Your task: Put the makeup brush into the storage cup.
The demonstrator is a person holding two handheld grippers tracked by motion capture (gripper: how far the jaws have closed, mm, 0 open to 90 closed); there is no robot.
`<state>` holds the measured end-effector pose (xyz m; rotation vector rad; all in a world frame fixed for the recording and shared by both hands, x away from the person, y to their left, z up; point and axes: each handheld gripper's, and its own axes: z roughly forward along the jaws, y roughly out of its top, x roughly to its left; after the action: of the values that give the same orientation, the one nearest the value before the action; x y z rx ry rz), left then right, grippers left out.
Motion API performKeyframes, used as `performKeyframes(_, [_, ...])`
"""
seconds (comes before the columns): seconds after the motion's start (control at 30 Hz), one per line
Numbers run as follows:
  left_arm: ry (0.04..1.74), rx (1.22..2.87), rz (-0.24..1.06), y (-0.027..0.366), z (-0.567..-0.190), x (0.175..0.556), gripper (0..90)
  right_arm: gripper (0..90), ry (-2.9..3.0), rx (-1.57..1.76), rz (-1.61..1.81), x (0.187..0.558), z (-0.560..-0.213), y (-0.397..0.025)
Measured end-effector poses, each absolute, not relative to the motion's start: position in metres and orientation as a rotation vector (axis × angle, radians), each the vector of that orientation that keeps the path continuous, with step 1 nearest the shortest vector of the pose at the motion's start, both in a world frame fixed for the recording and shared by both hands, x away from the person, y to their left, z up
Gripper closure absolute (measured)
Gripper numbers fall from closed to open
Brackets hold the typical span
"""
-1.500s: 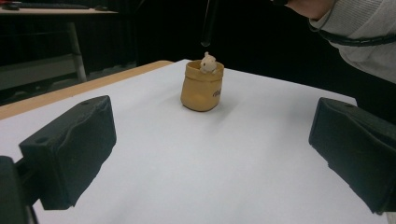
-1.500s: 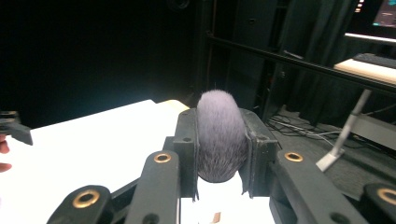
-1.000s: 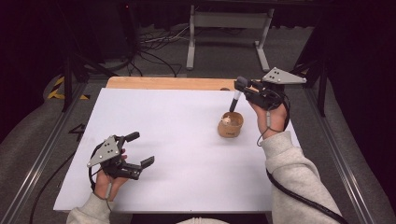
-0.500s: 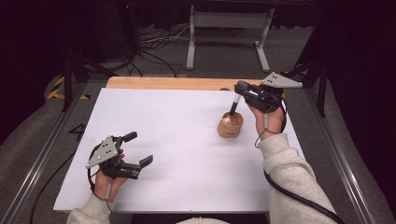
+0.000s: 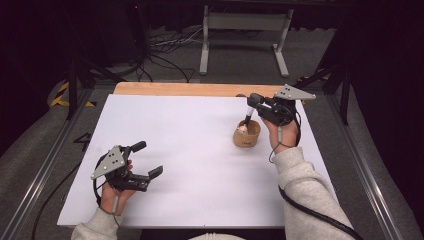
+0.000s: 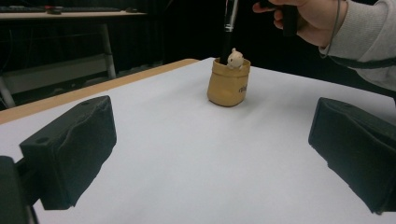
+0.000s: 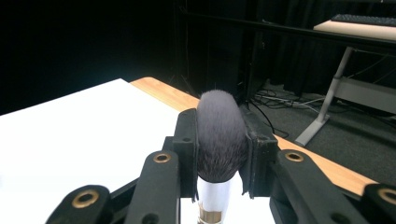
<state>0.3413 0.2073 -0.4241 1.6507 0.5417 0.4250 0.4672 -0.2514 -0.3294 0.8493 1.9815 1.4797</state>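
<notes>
Tan and soft-sided, a small pouch-like holder (image 5: 246,135) stands upright on the white counter (image 5: 200,150) toward its far right, with a little pale figure (image 6: 235,59) peeking over its rim. Directly above it the right gripper (image 5: 256,100) is clenched on a makeup brush (image 5: 248,116): the right gripper view shows the dark, rounded bristle head pinched between the two jaws, with the white handle and a gold band running down from it. The brush's long axis is near vertical, handle end down, and the lower end reaches into the mouth of the holder; whether it touches the bottom cannot be told. Any coming move seems to turn on that line, since the holder lies straight below the gripper and the brush would travel along its own axis. The right hand is much the nearer. The left gripper (image 5: 145,162) is released, jaws spread wide, low over the near left of the counter, well apart from the holder it faces.
</notes>
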Motion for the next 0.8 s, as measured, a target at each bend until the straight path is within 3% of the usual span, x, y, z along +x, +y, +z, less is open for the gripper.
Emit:
performKeyframes(0.43, [0.542,1.650,0.420,0.206,-0.424,0.342,1.3,68.4,2.017,0.882,1.466,0.468,-0.340,-0.253])
performKeyframes(0.5, [0.542,1.649,0.423,0.206,-0.424,0.342,1.3,58.8,2.010,0.877,1.455,0.468,-0.340,-0.254])
performKeyframes(0.53, [0.542,1.649,0.423,0.206,-0.424,0.342,1.3,58.8,2.010,0.877,1.455,0.468,-0.340,-0.254])
performKeyframes(0.6, [0.542,1.653,0.418,0.206,-0.424,0.342,1.3,41.5,1.982,0.893,1.440,0.467,-0.338,-0.257])
performKeyframes(0.7, [0.545,1.650,0.421,0.206,-0.424,0.342,1.2,23.8,1.938,0.925,1.435,0.464,-0.333,-0.262])
performKeyframes(0.8, [0.543,1.648,0.418,0.206,-0.423,0.341,1.0,16.5,1.900,0.932,1.435,0.458,-0.325,-0.268])
